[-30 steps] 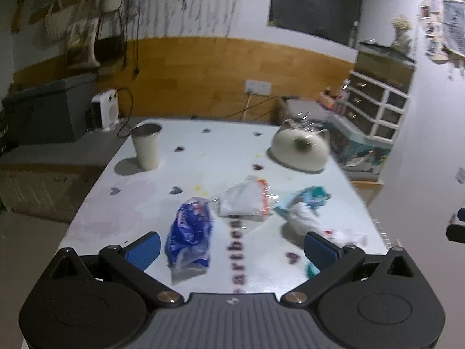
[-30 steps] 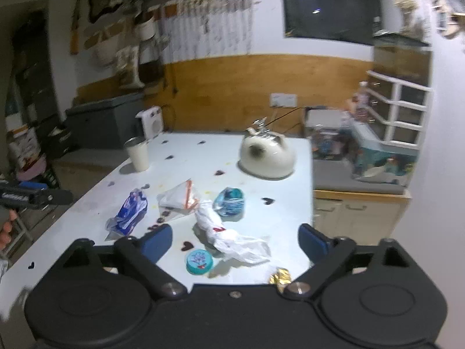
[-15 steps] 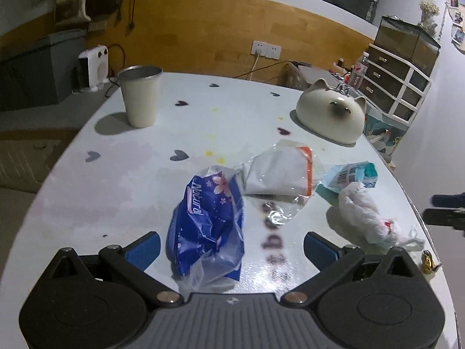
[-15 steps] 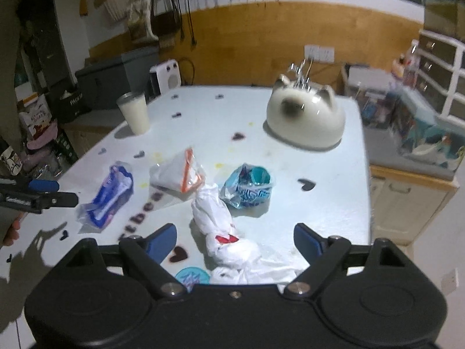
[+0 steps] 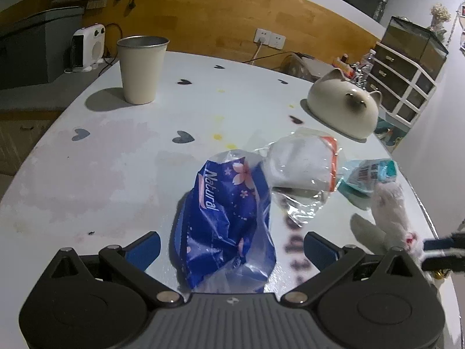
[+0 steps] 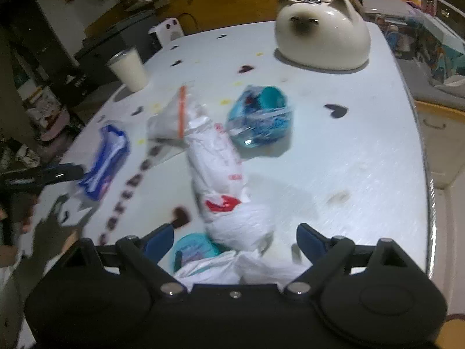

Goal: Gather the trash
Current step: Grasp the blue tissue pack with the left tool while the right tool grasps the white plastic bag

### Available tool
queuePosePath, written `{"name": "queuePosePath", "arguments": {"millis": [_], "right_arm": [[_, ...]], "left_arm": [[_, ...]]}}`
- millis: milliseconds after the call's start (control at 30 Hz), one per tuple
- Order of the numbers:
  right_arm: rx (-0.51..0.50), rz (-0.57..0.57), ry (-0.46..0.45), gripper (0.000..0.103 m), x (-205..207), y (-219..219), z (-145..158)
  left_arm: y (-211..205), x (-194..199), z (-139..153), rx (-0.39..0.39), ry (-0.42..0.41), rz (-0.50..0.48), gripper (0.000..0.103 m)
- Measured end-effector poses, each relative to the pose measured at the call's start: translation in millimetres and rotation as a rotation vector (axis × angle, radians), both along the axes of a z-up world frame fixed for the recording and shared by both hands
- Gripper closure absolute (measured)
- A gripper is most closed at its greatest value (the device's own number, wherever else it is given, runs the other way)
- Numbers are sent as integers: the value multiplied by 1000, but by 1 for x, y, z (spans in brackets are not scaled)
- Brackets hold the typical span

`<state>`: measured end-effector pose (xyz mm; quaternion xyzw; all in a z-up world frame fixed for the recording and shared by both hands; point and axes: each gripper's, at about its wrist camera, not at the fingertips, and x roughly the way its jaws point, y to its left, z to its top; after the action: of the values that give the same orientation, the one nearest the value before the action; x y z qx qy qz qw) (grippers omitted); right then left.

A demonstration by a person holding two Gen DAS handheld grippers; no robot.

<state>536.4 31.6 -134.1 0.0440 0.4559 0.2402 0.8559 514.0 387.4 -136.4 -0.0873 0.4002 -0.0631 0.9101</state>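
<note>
The bench is white with small heart stickers, and the trash lies in a loose cluster at its near middle, where both hands can reach it from one edge. Far beyond both tongs stand the cat-shaped dish and the cup; they look like household ware rather than litter, so I judge they are meant to stay.

The white bag is the longest piece. It runs lengthwise away from the right tongs, and its near, bunched end lies between the wide-spread jaws, with neither pad seen pressing on it. That placement suggests it is this hand's target. Just left of that end, near the left pad, lies a teal lid.

The blue wrapper lies between the jaws of the left tongs, which also stand wide with a gap on each side of it, so it is framed but not gripped. In the right view these tongs show as a dark arm at the wrapper's near end.

Beyond the wrapper and to its right lies the clear bag with an orange strip; further right, ahead of the right tongs, is the teal packet. Both are well clear of either pair.
</note>
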Motion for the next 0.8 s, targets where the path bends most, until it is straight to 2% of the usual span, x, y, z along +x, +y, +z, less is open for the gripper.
{"name": "queuePosePath", "arguments": {"millis": [67,200,267,400,533,733,800], "right_arm": [[10,3,6,17,-9,4,1],[-26,9,-14,31,-16,17,-1],[-59,-15,-31,37,-14,21,-4],[-56,-54,-65,38,-7,13,-1],[-109,1,-96,37,3,16,-1],[-120,41,-82,39,11,22,-13],[-109,15,-81,42,11,22,-14]], "left_arm": [[-2,5,-3,14,5,11,0],[-9,16,-8,31,19,4,2],[-13,19,-10,50,28,-2,8],[-18,23,-16,81,51,-8,15],[-23,25,-21,121,52,-11,21],[-26,27,-20,122,32,1,41],[-26,27,-19,113,31,6,44]]}}
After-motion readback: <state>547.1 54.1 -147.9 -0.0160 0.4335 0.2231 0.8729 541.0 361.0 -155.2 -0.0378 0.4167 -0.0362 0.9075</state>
